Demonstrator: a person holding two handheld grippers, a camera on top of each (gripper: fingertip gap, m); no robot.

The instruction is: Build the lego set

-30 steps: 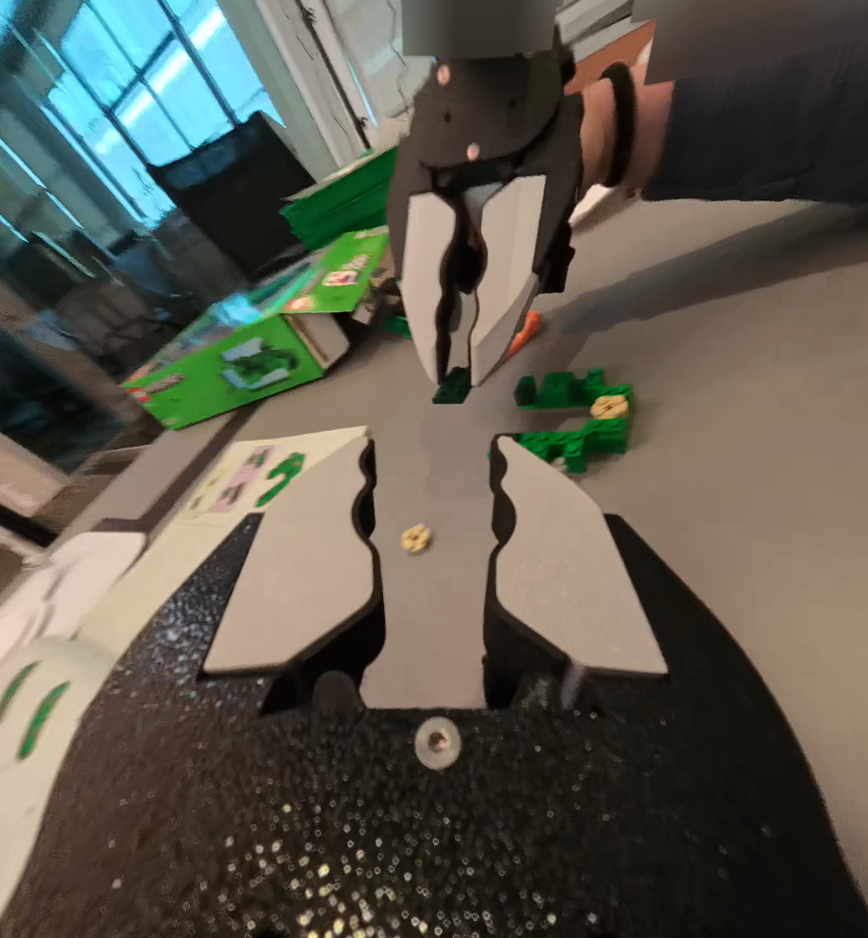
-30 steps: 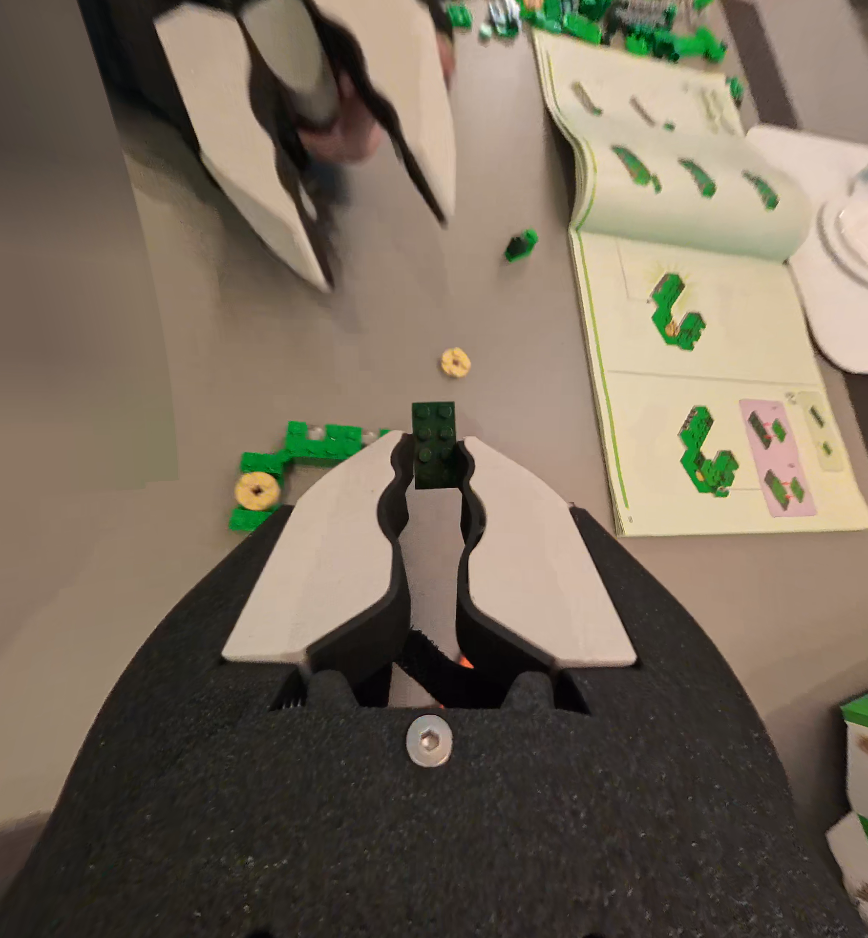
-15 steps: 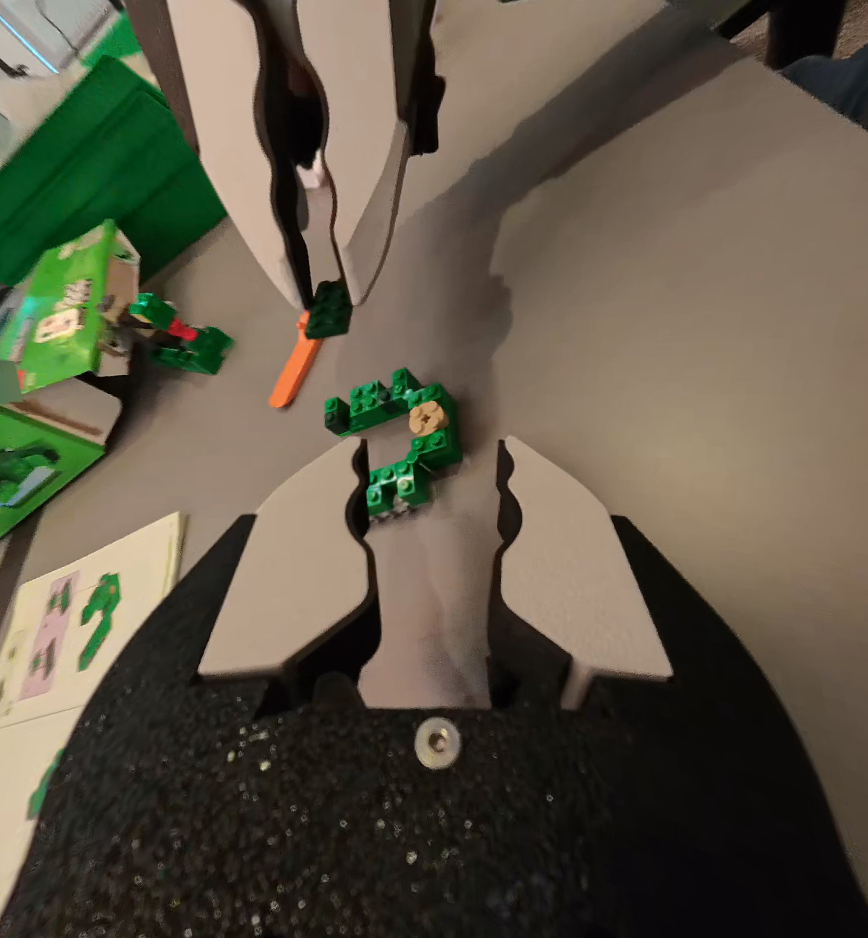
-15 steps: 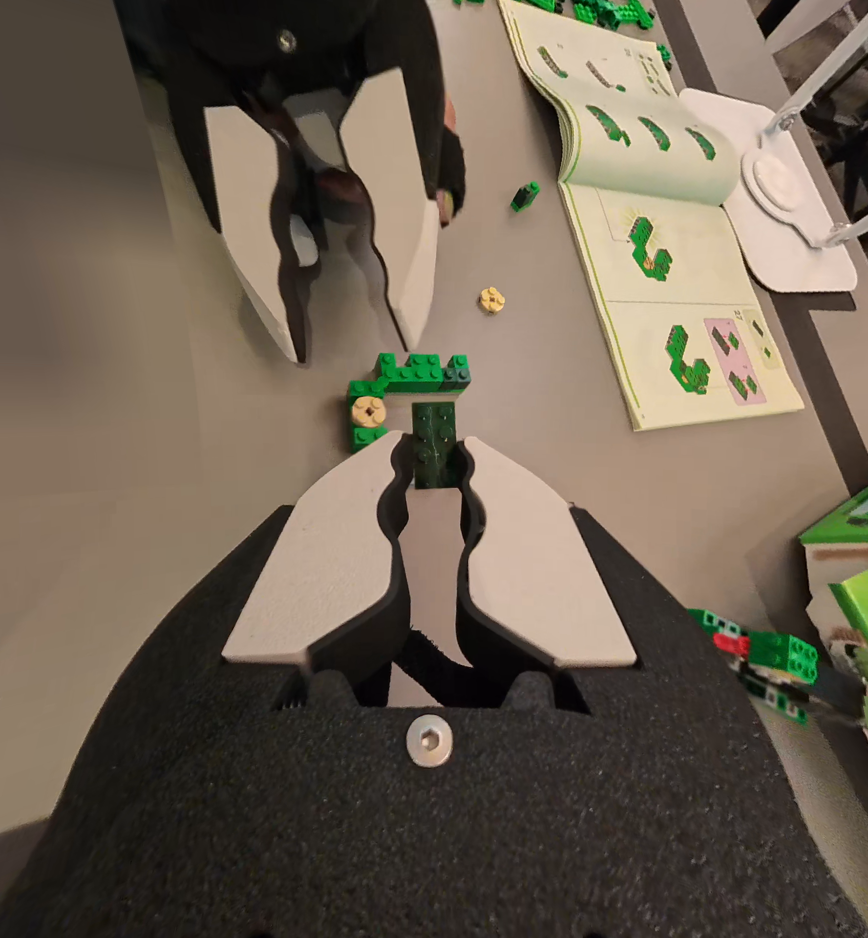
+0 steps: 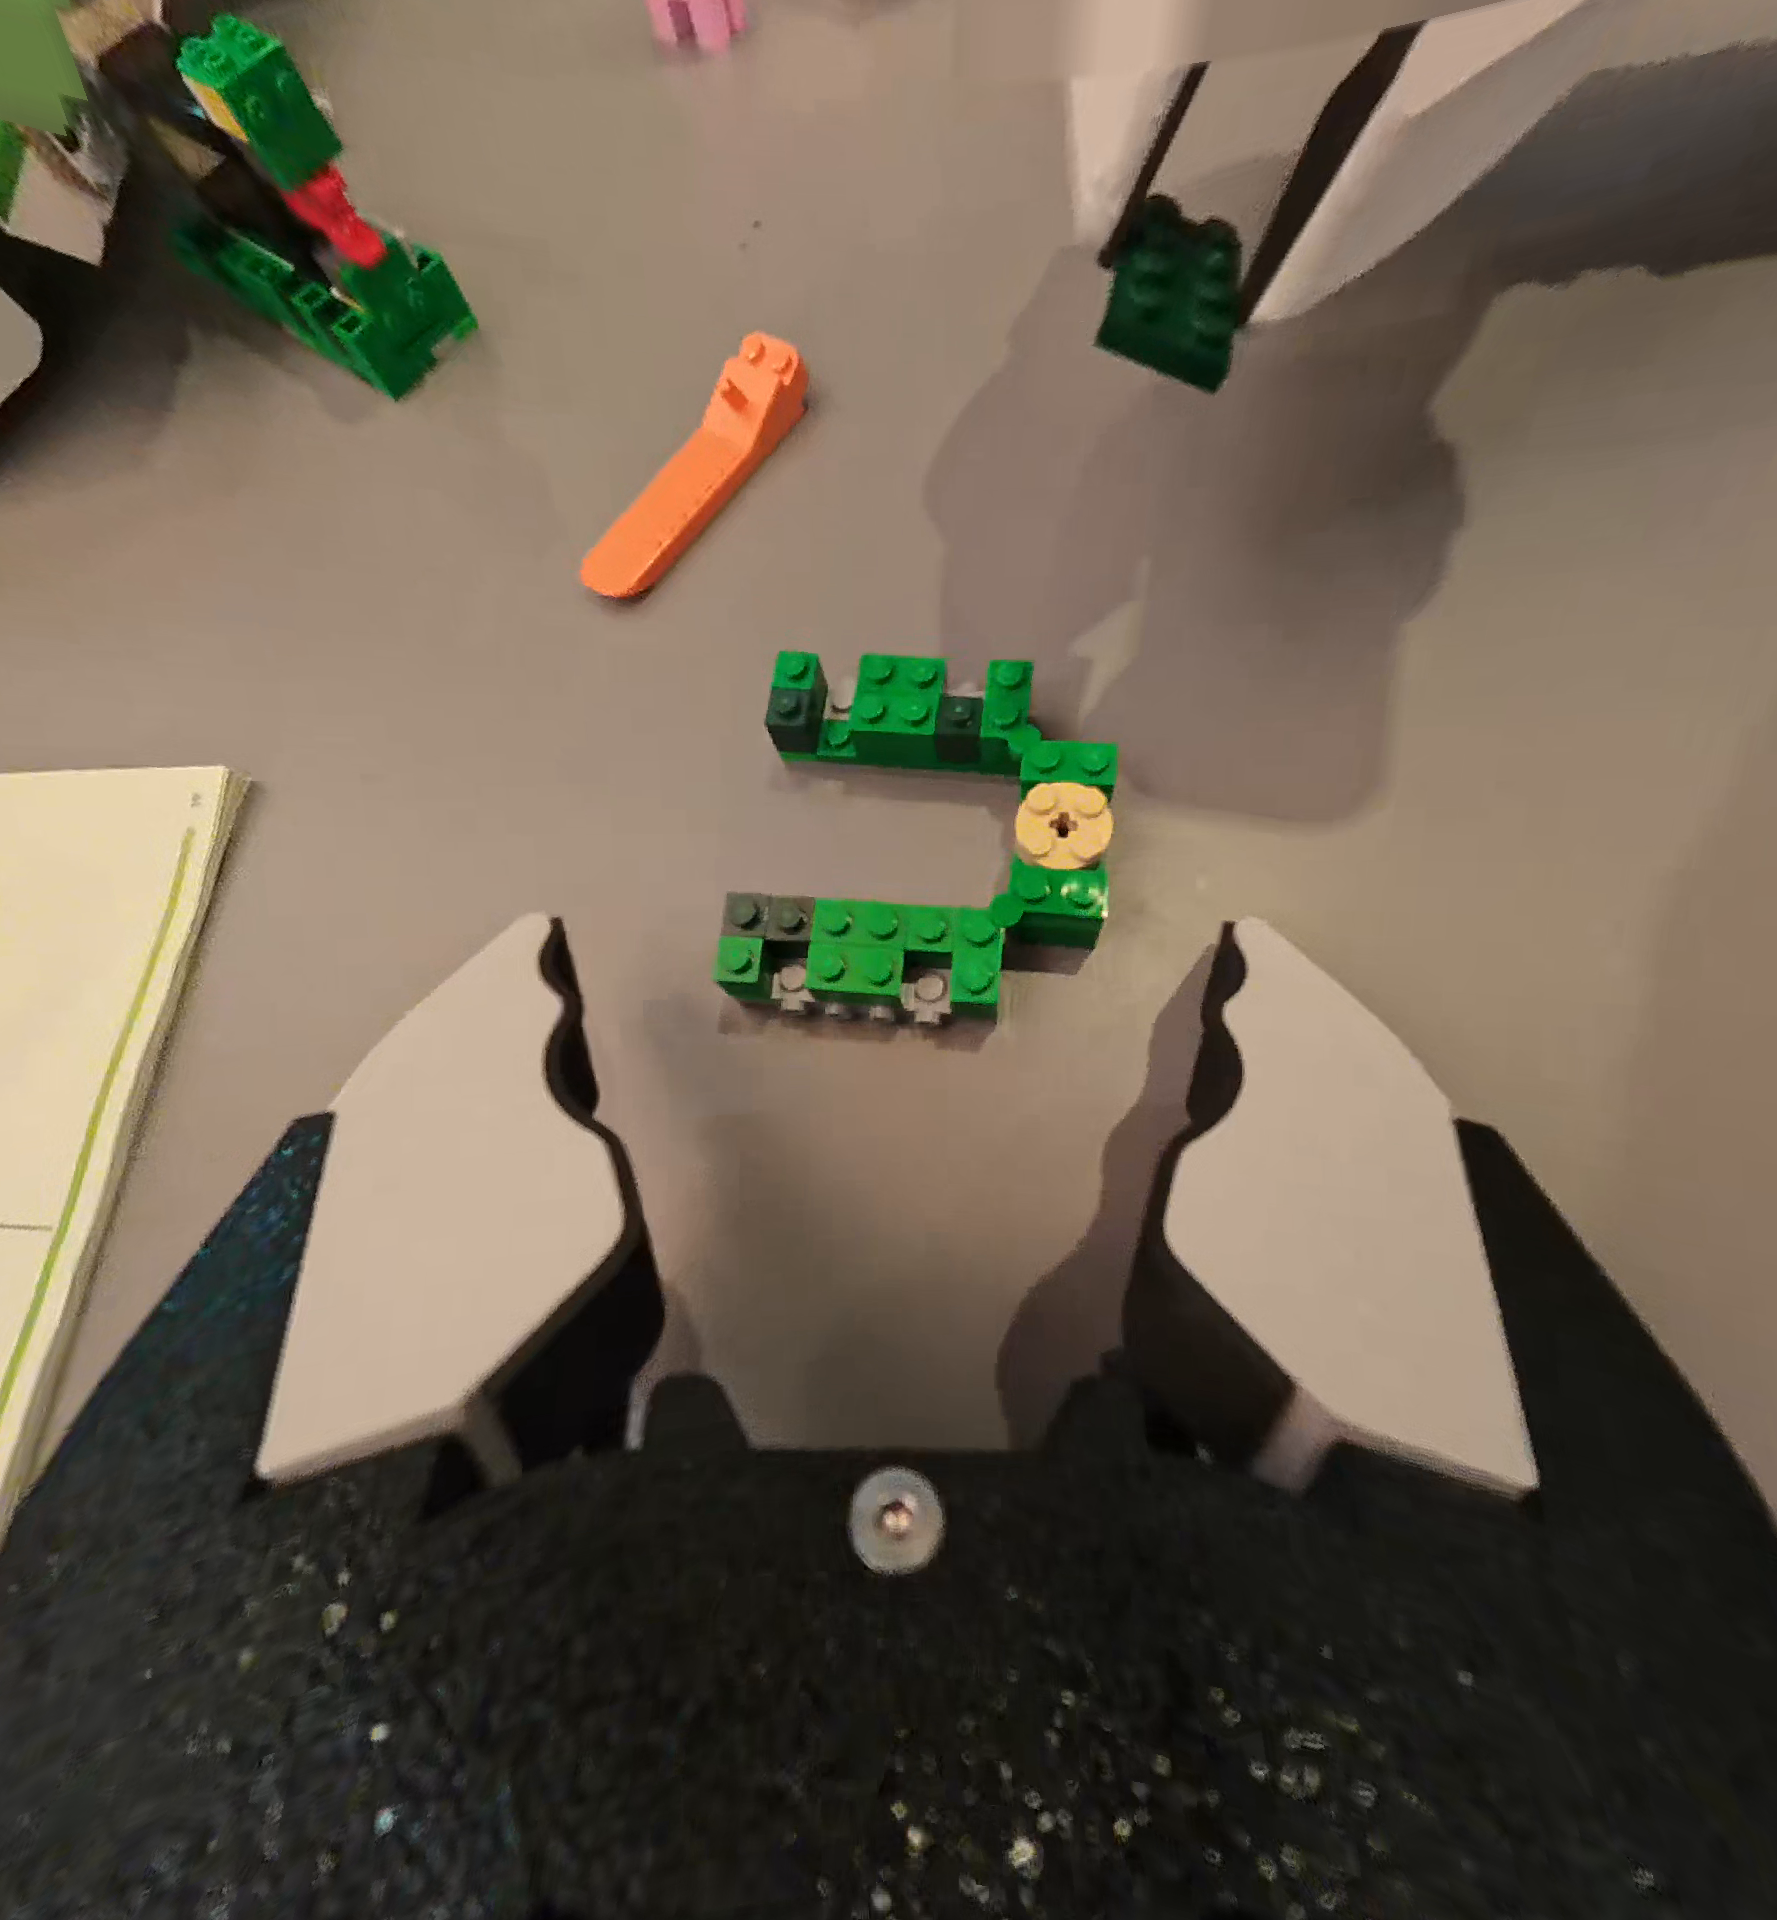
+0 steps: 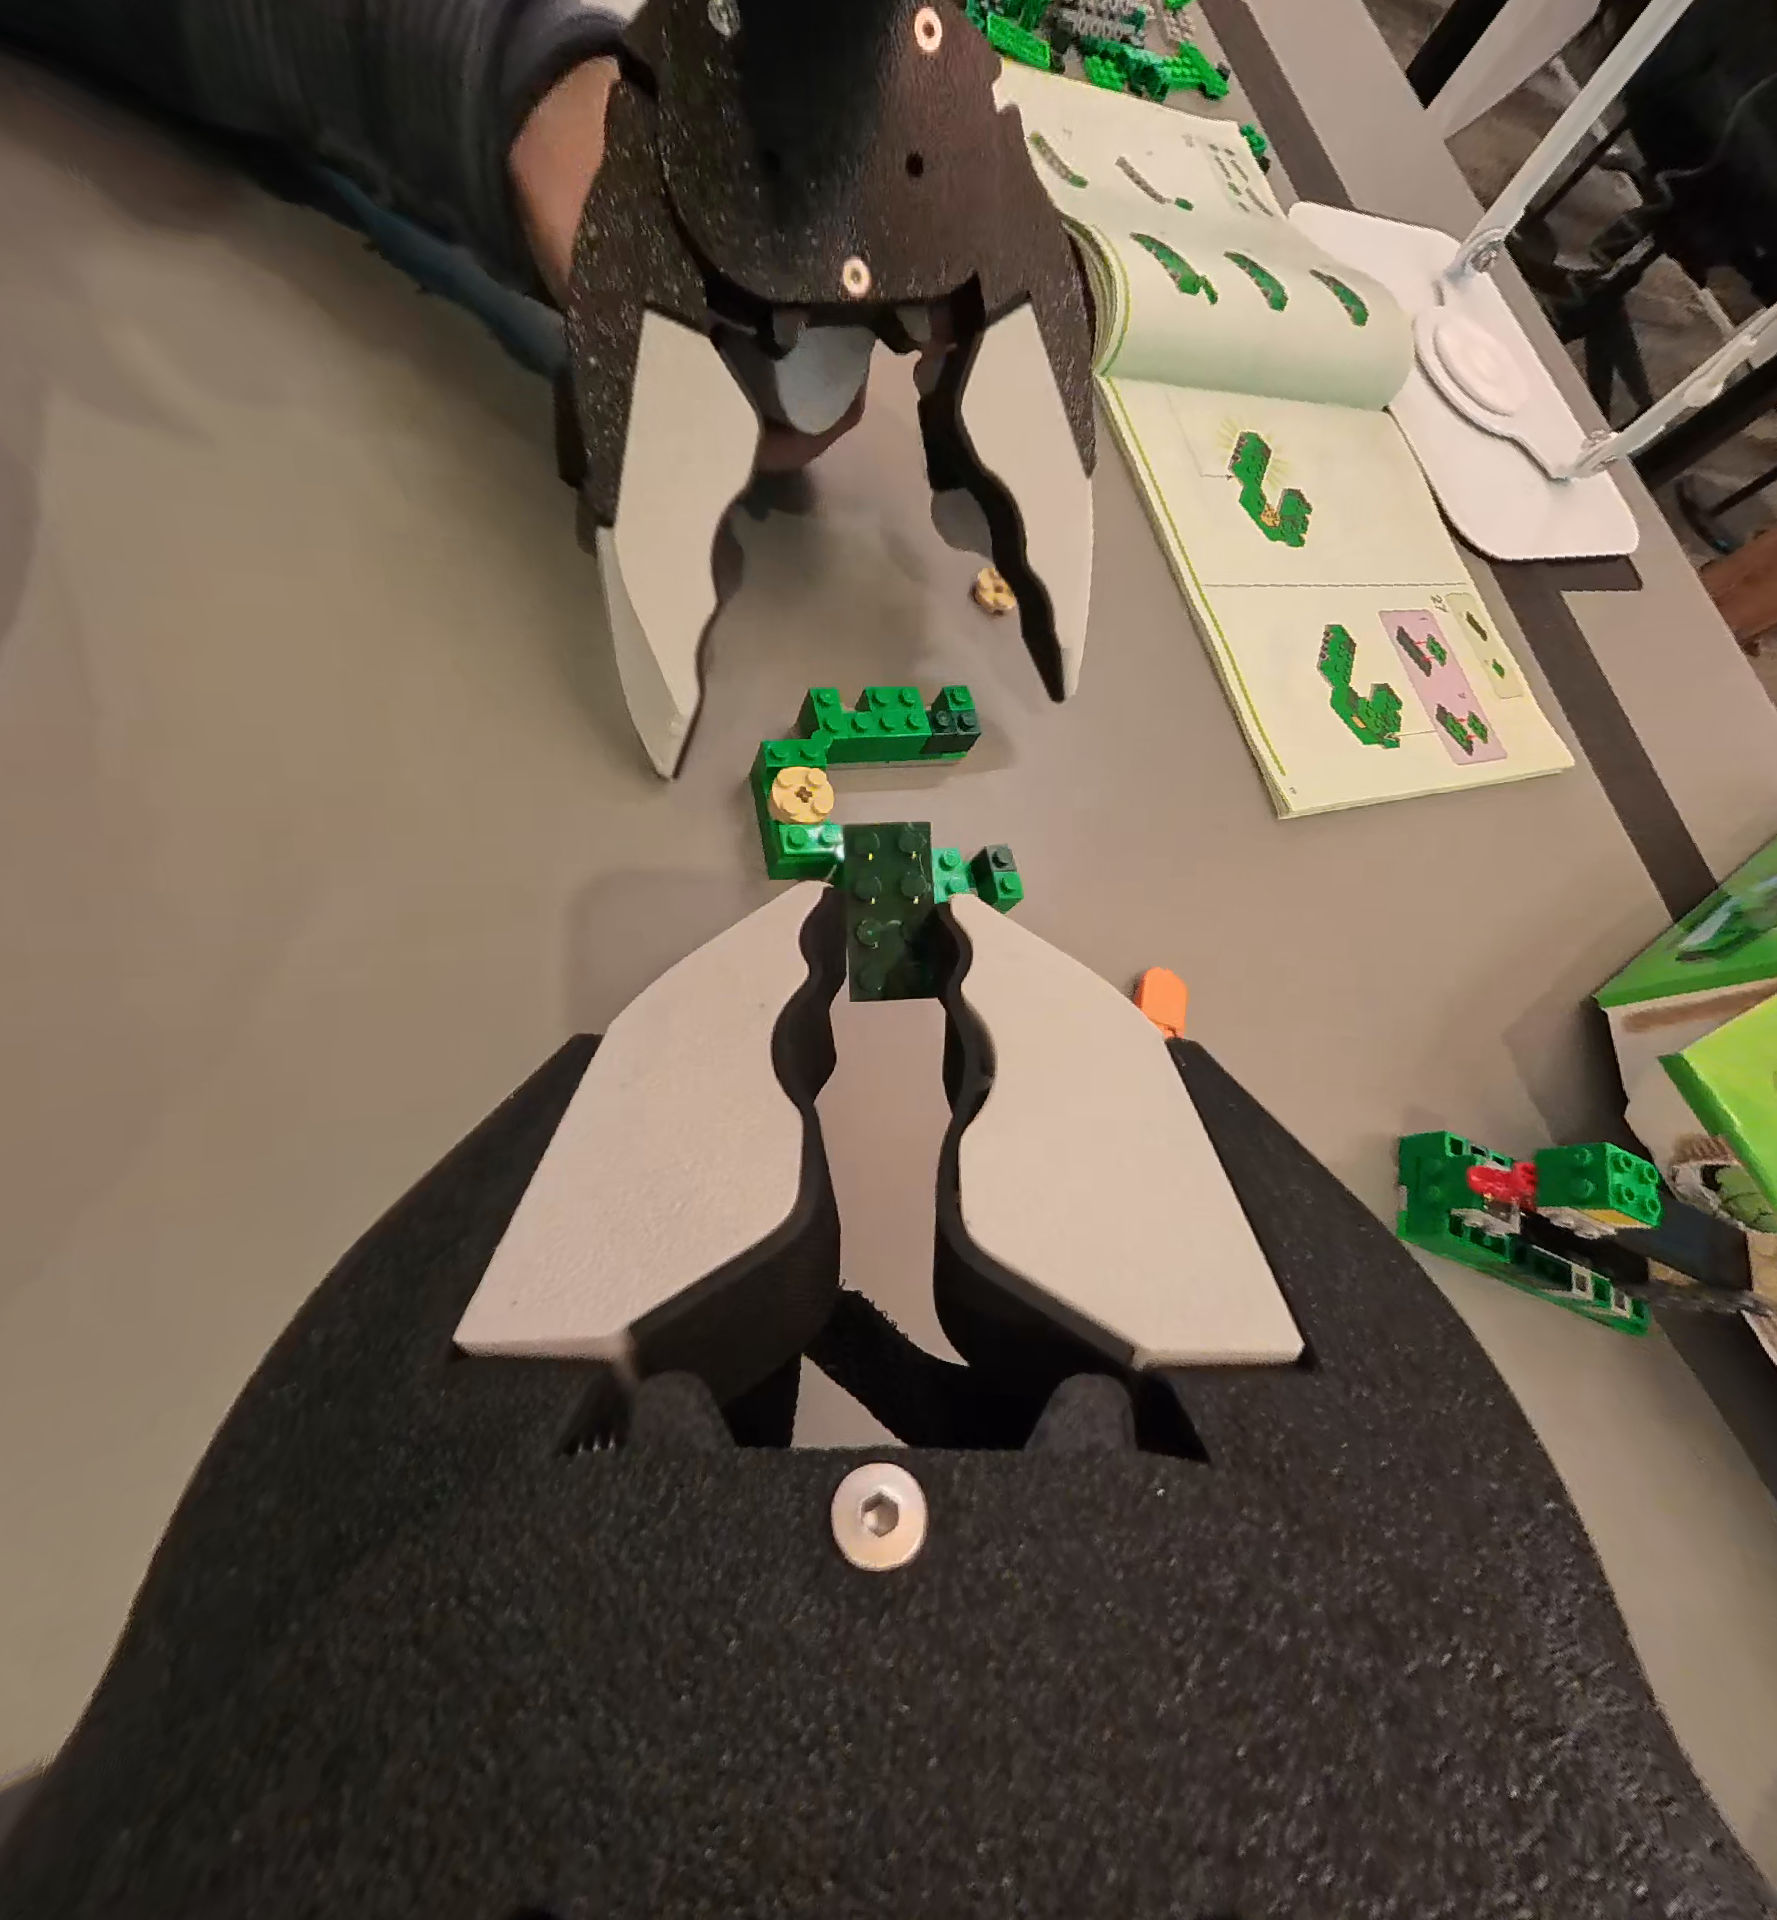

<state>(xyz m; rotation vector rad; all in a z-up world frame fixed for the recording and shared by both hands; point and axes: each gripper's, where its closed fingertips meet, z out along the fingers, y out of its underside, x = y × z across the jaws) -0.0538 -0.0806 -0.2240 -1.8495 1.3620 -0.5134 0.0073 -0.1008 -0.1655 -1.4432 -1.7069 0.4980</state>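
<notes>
A green C-shaped Lego build (image 5: 925,842) with a tan round stud piece (image 5: 1064,825) lies flat on the grey table; it also shows in the right wrist view (image 6: 868,790). My left gripper (image 5: 889,935) is open and empty, its tips just short of the build's near arm. My right gripper (image 6: 889,914) is shut on a dark green plate (image 6: 892,909) and holds it above the build's nearer arm. In the left wrist view that plate (image 5: 1170,296) hangs between the right gripper's fingers beyond the build.
An orange brick separator (image 5: 702,468) lies beyond the build. A green and red Lego model (image 6: 1528,1226) stands by green boxes (image 6: 1757,997). The open instruction booklet (image 6: 1320,520) lies to one side. A loose tan round piece (image 6: 993,590) lies under the left gripper. There is about 9 centimetres between the tips of the two grippers.
My left gripper has opened wider and moved in over the C-shaped build. My right gripper has carried the dark green plate closer, over the build's arm.
</notes>
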